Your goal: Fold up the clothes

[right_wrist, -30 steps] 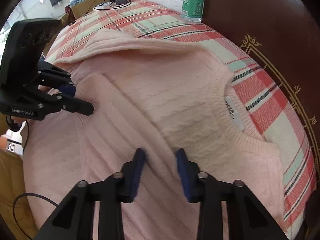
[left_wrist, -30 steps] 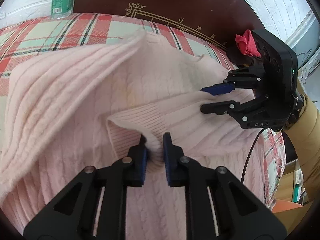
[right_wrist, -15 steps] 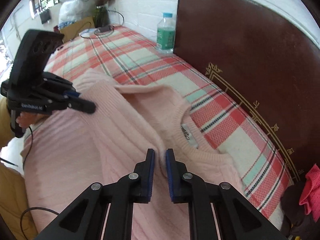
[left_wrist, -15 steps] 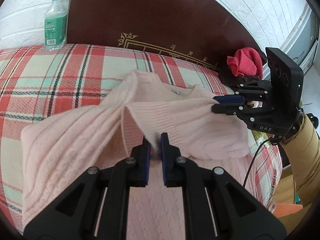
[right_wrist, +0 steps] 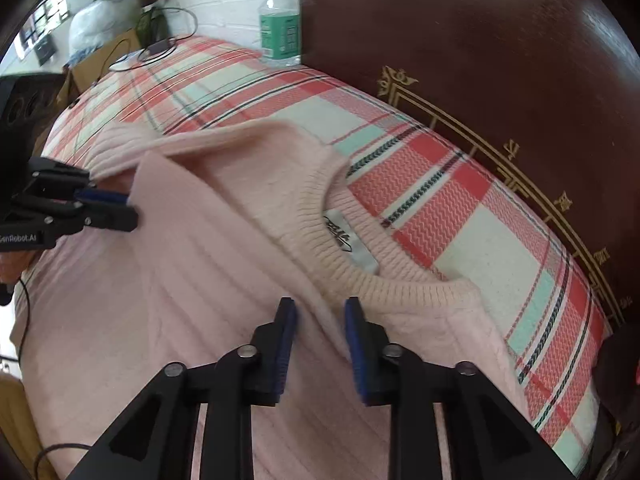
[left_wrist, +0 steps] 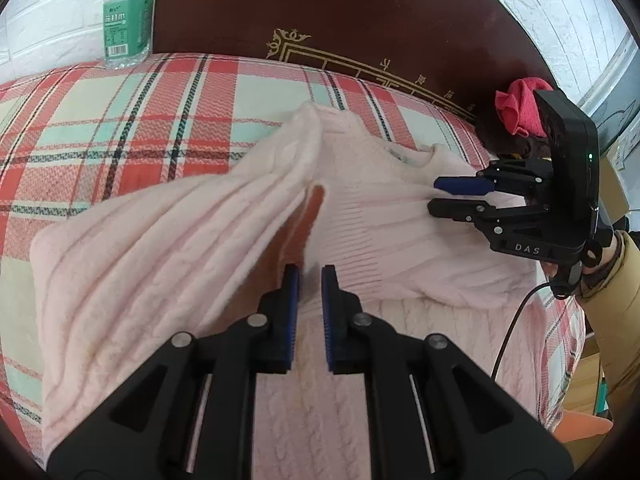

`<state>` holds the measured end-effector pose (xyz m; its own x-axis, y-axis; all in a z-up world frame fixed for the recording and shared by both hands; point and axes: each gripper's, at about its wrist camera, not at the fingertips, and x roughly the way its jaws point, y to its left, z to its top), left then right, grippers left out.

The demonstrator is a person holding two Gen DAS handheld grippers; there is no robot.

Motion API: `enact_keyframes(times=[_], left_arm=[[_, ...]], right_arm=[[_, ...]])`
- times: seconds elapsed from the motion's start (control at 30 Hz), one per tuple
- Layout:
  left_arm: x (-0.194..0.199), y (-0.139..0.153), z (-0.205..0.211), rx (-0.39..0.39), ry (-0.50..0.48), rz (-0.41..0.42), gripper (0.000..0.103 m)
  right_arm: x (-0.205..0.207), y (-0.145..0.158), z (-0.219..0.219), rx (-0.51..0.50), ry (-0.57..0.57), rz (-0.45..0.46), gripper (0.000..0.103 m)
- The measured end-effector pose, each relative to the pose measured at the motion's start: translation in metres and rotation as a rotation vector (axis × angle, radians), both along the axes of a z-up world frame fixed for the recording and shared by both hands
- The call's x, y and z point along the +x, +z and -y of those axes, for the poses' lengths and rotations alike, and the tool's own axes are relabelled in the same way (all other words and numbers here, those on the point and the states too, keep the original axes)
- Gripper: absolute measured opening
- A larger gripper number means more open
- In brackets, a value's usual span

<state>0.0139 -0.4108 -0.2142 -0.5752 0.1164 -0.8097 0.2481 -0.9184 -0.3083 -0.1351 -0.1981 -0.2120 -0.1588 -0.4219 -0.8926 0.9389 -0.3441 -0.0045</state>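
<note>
The pink cable-knit sweater point(right_wrist: 168, 320) lies on a bed with a red, cream and mint plaid sheet point(right_wrist: 460, 200); its ribbed collar point(right_wrist: 320, 216) and neck label point toward the headboard. A ribbed-cuff sleeve point(left_wrist: 380, 232) lies across the chest, from 9 o'clock toward 3 o'clock in the left wrist view.

Step in hand, as a judgement: a sleeve fold over the body. The left gripper point(left_wrist: 307, 280) has its pads a narrow gap apart at the cuff edge; knit sits in the gap, but whether the pads grip it cannot be told, because the fabric there is blurred. The right gripper point(right_wrist: 320, 320) stands apart, its pads on either side of a raised ridge of knit just below the collar, with no clamp visible. The scene fits either a sleeve just laid down and let go, or a sleeve about to be taken up and moved on.

Next move, as a judgement: the sleeve must lie flat and straight across the chest, with no bunching at the shoulder.

Surroundings: a dark brown headboard point(right_wrist: 500, 60) with gold ornament stands at 12 o'clock. A green-label water bottle point(left_wrist: 127, 16) stands at 11 o'clock by a white brick wall. A red cloth point(left_wrist: 516, 106) lies at 2 o'clock. Cables and a cardboard box sit at the far bed end
</note>
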Motion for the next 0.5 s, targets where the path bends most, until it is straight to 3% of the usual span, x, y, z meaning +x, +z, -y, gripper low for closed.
enact_keyframes(times=[0.1,0.3,0.37,0.5], left_arm=[[0.027,0.014,-0.004,-0.06,-0.013,-0.05,0.015],[0.102,0.048,0.011,-0.188,0.036,-0.128,0.037],[0.126,0.052,0.022,-0.239,0.075,-0.113,0.045],[0.17,0.043,0.044,-0.285,0.126,-0.04,0.047]], right_arm=[[0.008,0.009,-0.005,-0.029,-0.027,-0.021,0.03],[0.048,0.03,0.0,-0.131,0.069,0.037,0.032],[0.063,0.028,0.008,-0.131,0.099,0.061,0.032],[0.094,0.024,0.026,-0.156,0.156,0.132,0.035]])
